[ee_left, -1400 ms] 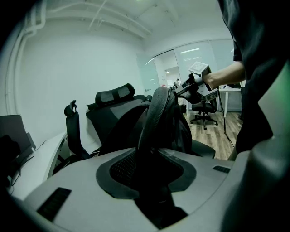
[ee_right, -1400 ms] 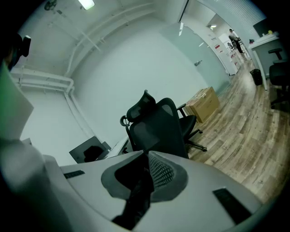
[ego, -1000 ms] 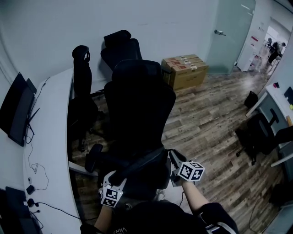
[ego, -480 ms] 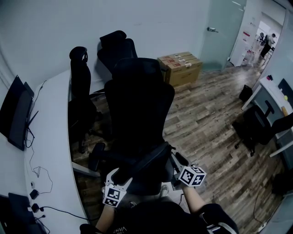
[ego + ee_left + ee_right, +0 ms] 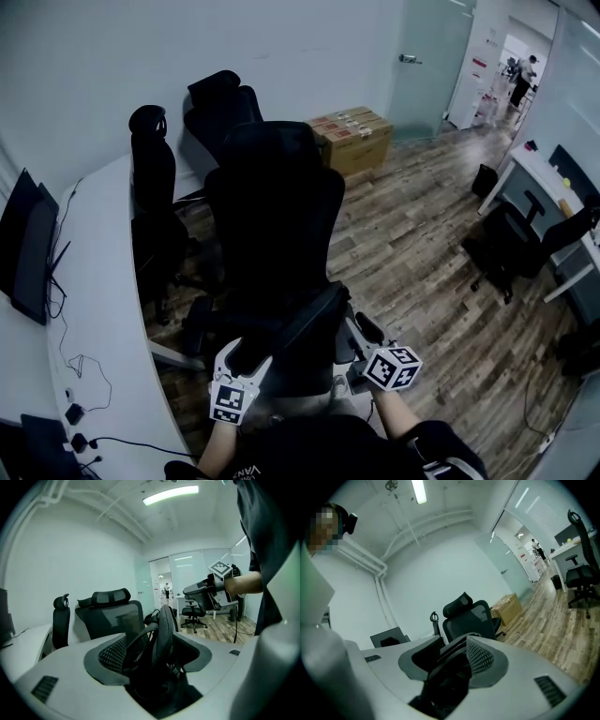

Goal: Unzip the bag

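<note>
Wood-plank floor [image 5: 422,244] fills most of what I get from the head view, with a white curved bench [image 5: 103,281] running down the left side and a dark monitor [image 5: 28,248] on it. Next in size is the black office chair [image 5: 272,216] straight ahead of me, with two more black chairs [image 5: 155,187] behind it by the wall and a pair of cardboard boxes [image 5: 352,141] beyond. The bag [image 5: 161,634] is black and sits low against the near side of that chair, between my two tools; from above I cannot separate its outline from the chair. My left hand-held gripper [image 5: 242,352] has just been opening. Its jaws stand wide apart, with the bag's looped straps upright between them and touching neither pad as far as I can see. My right hand-held gripper [image 5: 349,330] has also just been opening. Its jaws are apart with a dark fold of the bag between them, not pinched.
</note>
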